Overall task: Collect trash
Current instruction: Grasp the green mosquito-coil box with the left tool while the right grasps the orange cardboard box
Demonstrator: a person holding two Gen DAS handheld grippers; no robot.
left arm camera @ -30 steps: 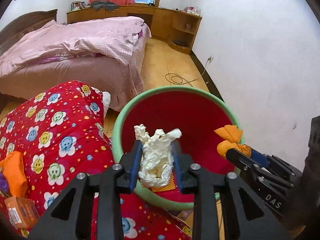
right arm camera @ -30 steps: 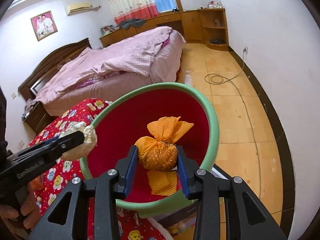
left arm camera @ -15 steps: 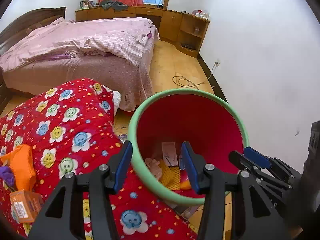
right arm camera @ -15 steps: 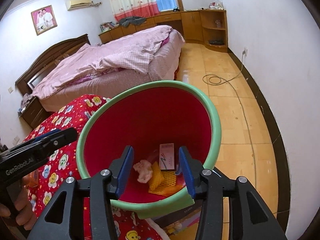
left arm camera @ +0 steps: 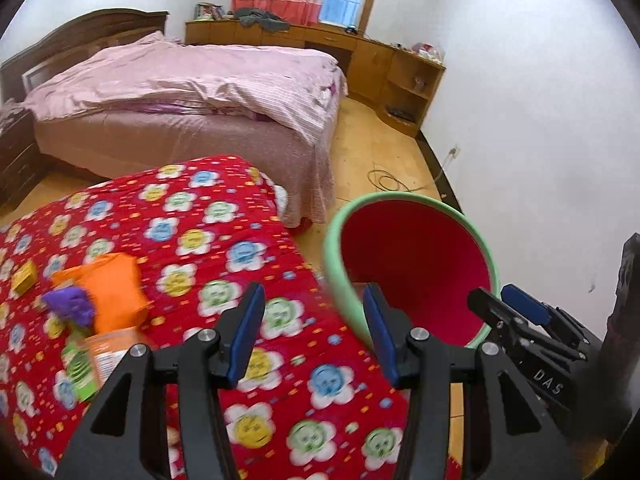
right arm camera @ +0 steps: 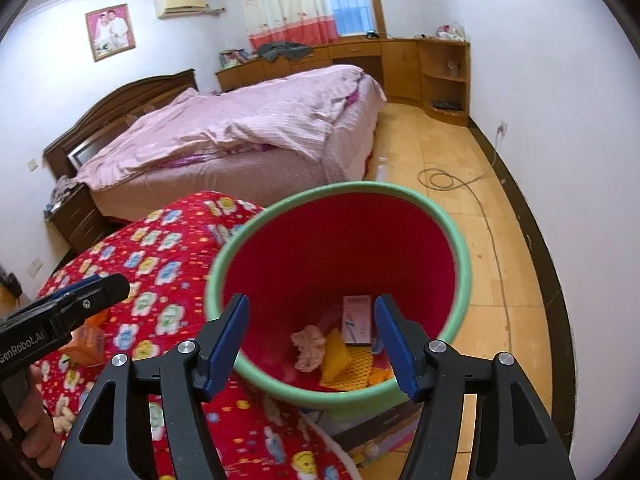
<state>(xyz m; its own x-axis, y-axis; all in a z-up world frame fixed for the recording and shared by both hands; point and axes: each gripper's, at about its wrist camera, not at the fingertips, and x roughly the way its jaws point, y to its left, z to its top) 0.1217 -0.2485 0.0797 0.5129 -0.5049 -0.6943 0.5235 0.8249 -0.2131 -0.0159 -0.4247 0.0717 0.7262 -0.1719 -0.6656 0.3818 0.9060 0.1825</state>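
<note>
A red bin with a green rim stands beside the red flowered quilt; the bin also shows in the left wrist view. Inside lie a crumpled tissue, orange netting and a pink card. My right gripper is open and empty above the bin's near rim. My left gripper is open and empty over the quilt's edge, left of the bin. On the quilt lie an orange wrapper, a purple scrap, an orange-green packet and a small yellow box.
A pink bed stands behind the quilt. Wooden cabinets line the far wall. A cable lies coiled on the wooden floor. A white wall is close on the right.
Both grippers opened and dropped the tissue and the orange bundle into the bin. The left gripper has swung left over the quilt; the right has pulled back slightly.
</note>
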